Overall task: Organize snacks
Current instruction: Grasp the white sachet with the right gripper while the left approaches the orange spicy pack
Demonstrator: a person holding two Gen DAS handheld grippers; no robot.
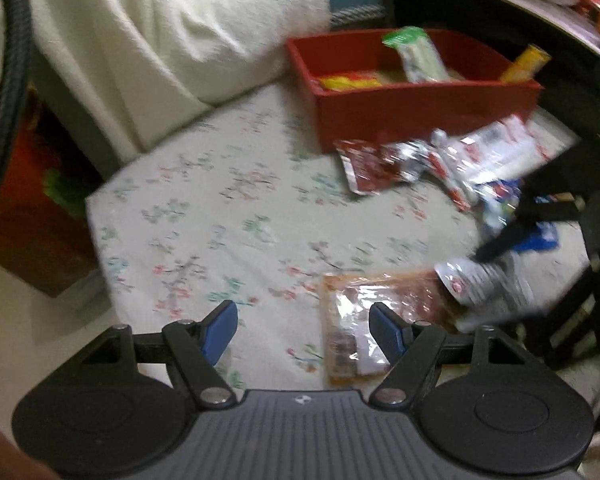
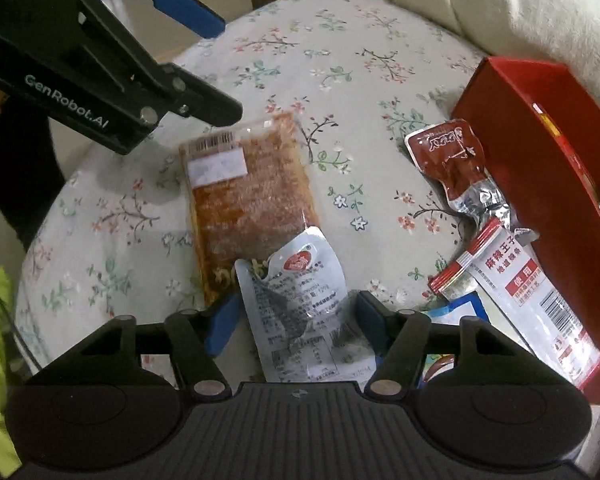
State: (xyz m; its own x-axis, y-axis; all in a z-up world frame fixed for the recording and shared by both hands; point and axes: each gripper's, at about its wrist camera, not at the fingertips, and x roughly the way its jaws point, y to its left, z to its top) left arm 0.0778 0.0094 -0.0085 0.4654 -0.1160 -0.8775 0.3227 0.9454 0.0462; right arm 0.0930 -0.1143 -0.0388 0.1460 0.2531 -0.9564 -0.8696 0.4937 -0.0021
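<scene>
Right gripper (image 2: 292,316) jaws straddle silver pouch (image 2: 296,304), lower centre, not clamped. Left gripper (image 1: 303,330) wide, empty. Pouch looks light, crinkly, slippery; pinch the flat mid-body.

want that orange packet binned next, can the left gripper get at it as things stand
Probably yes: the left gripper is open just above the orange snack packet, whose labelled end lies bare. Only the silver pouch overlaps its far end, between the right gripper's fingers.

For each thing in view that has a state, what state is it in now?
Red box: open on top, partly filled with snacks.
Orange packet: sealed, lying flat on the cloth.
Silver packet: crumpled, between the right gripper's fingers.
Left gripper: open, holding nothing.
Right gripper: jaws around the silver packet; grip unclear.
</scene>
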